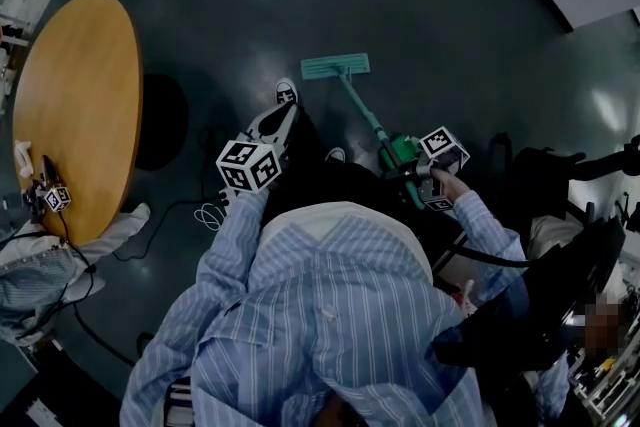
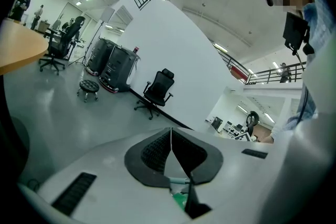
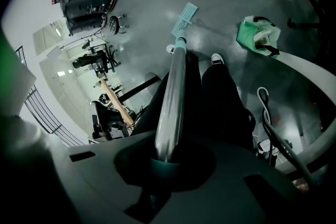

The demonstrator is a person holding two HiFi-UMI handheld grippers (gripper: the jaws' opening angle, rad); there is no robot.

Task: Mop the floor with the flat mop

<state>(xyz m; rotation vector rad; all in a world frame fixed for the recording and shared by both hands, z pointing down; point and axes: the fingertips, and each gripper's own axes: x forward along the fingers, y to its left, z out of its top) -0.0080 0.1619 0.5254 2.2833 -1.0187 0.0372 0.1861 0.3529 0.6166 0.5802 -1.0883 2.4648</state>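
Head view
- Flat mop: its teal head lies flat on the dark floor, just ahead of the person's shoes.
- Handle: slants back from the head toward the person and ends at the right gripper.
- Left gripper: held in front of the striped shirt, to the left of the handle and apart from it.
- Round wooden surface: at the far left, well away from the mop.

Left gripper view
- Left gripper: clenched. The ribbed black pads meet at their tips with nothing caught between them.
- Direction: it looks out across the room, not down at the mop.
- Beyond it: a black office chair by a white wall, and a small stool on pale flooring.

Right gripper view
- Right gripper: grasping the mop's silver handle, with the jaws closed around it at a teal collar.
- Mop: the handle runs straight away from the jaws down to the teal head on the floor, passing beside the dark trouser legs and the shoes.
- Green bag: on the floor to the right, apart from the mop head.
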